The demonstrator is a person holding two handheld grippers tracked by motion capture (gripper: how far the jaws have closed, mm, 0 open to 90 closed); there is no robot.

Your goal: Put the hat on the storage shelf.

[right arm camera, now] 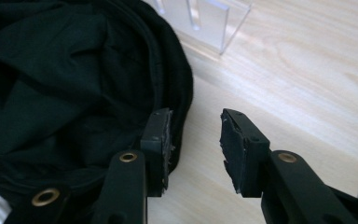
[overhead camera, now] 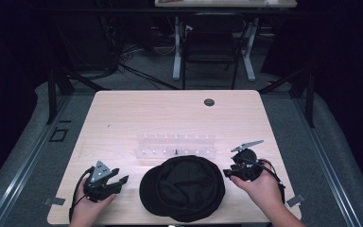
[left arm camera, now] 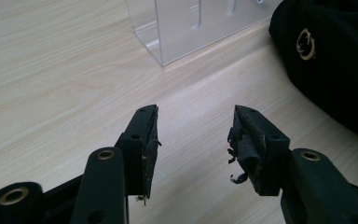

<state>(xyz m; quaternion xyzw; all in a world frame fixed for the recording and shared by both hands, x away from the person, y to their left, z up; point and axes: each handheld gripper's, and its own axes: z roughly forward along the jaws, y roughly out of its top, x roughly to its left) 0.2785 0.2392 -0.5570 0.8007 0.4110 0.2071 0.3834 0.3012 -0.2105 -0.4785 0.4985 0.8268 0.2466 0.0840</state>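
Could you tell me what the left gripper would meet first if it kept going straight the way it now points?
Probably the clear acrylic rack: the open left gripper points over bare table toward its near corner. The black cap lies off to one side. Depth is unclear.

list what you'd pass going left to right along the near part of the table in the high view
left gripper → black cap → right gripper. The clear plastic rack sits farther back, above the cap, so it has no place in this row.

Black cap (overhead camera: 184, 187) (gold emblem), pale woodgrain table (overhead camera: 137, 113), clear rack (overhead camera: 176, 146), black claws
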